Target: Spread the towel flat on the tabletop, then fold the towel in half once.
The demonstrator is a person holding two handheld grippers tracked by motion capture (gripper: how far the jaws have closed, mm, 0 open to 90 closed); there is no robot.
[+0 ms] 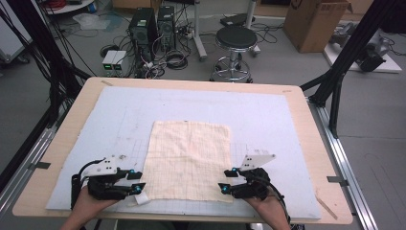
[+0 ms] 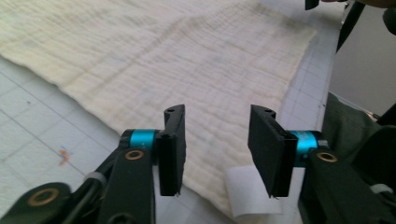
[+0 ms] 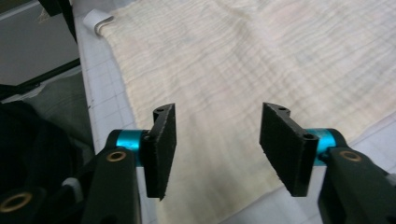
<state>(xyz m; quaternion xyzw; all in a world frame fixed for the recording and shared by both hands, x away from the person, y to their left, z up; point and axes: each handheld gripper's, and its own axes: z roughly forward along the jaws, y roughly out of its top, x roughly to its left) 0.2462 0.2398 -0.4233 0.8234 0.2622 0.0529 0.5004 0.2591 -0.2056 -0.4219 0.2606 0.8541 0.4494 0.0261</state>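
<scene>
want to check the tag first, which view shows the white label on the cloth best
The left gripper view: the white label lies close, just behind its fingers. The high view shows it tiny at the cloth's near-left corner; the right gripper view shows it far off.

Beyond the table's point(image 1: 306, 124) far edge, a grey floor point(image 1: 268, 62) holds 2 computer towers point(image 1: 152, 26), a black stool point(image 1: 235, 45), tangled cables point(image 1: 174, 60) and a cardboard box point(image 1: 316, 21).

Flat cloth point(image 1: 188, 159), open mat point(image 1: 268, 120) around
</scene>
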